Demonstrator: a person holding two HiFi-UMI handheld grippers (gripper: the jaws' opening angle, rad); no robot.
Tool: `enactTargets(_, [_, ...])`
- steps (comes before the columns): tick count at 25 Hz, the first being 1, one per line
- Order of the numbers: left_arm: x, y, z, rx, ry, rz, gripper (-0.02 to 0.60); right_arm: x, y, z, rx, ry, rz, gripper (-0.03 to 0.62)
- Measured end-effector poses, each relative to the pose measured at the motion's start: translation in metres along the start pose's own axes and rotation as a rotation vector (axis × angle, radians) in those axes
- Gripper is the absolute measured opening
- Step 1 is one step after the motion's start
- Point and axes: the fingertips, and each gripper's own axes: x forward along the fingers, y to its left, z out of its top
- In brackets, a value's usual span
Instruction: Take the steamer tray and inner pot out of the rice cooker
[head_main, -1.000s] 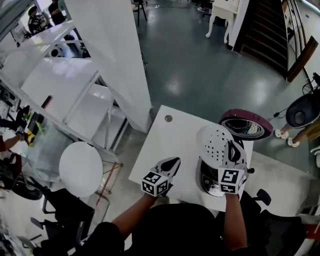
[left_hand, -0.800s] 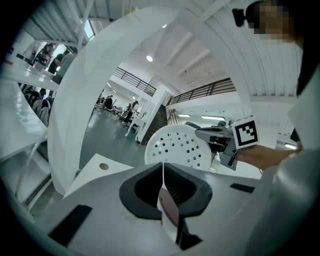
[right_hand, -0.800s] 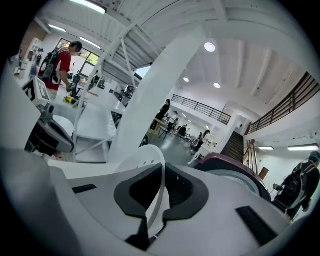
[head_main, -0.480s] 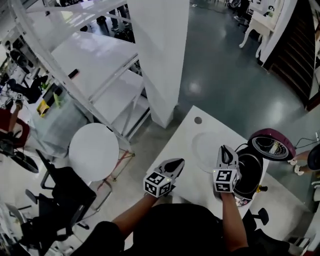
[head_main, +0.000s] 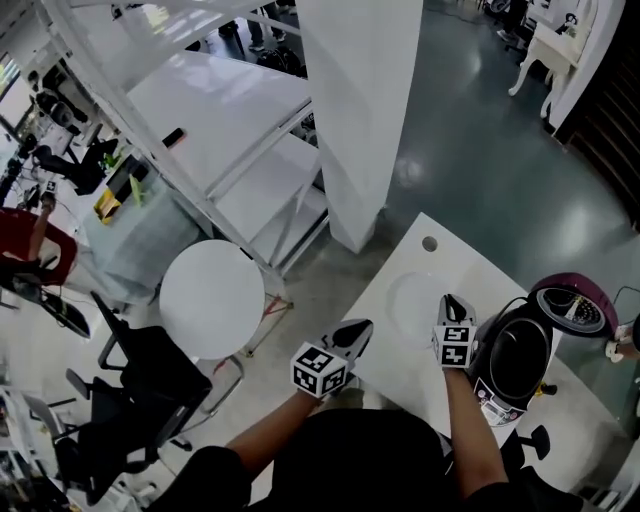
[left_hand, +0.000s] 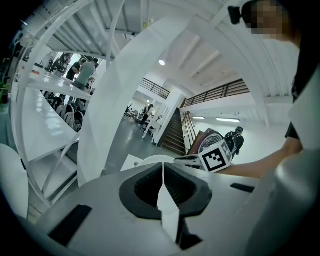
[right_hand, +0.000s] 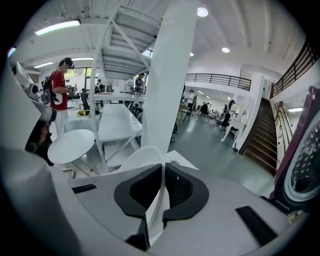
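The person's forearms are reaching out over the near edge of the white table (head_main: 396, 352). The left gripper (head_main: 354, 328) is hanging over the table's near-left edge, jaws clenched together on nothing, well apart from the task's things. Its own view is showing the right gripper's marker cube (left_hand: 216, 156) off to its side.

The right gripper (head_main: 452, 301) is pinching the near rim of the white steamer tray (head_main: 412, 300), its pads closed on that thin edge. The tray is lying low over the tabletop, out of the cooker and just to the left of it.

The right gripper is standing between the tray and the rice cooker (head_main: 495, 388). The cooker is sitting at the table's right side with the inner pot (head_main: 521, 358) inside its dark well. Its purple lid (head_main: 572, 308) is standing open behind it.

Beyond the tray, a small round hole (head_main: 430, 243) is showing near the table's far corner. Past the table's left edge, a round white stool (head_main: 212, 298) and a black chair (head_main: 150, 375) are standing on the floor. Farther off, a broad white pillar (head_main: 365, 110) is rising from the grey floor (head_main: 480, 170).
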Motion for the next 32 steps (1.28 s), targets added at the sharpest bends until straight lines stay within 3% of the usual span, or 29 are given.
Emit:
enactTargets(8, [-0.018, 0.014, -0.010, 0.014, 0.051, 0.019, 0.008, 0.039, -0.015, -0.059, 0.171, 0.046, -0.063, 0.015])
enactTargets(16, [-0.031, 0.024, -0.022, -0.018, 0.074, 0.044, 0.008, 0.077, -0.025, -0.123, 0.555, 0.109, -0.086, 0.016])
enactTargets(23, [-0.027, 0.018, -0.018, 0.004, 0.094, 0.030, 0.008, 0.093, -0.016, -0.164, 0.657, 0.167, -0.150, 0.018])
enactTargets(31, [-0.026, 0.023, -0.022, 0.003, 0.114, 0.045, 0.008, 0.102, -0.013, -0.162, 0.692, 0.118, -0.203, 0.022])
enactTargets(32, [-0.024, 0.022, -0.021, 0.003, 0.112, 0.044, 0.009, 0.099, -0.017, -0.160, 0.689, 0.109, -0.209, 0.062])
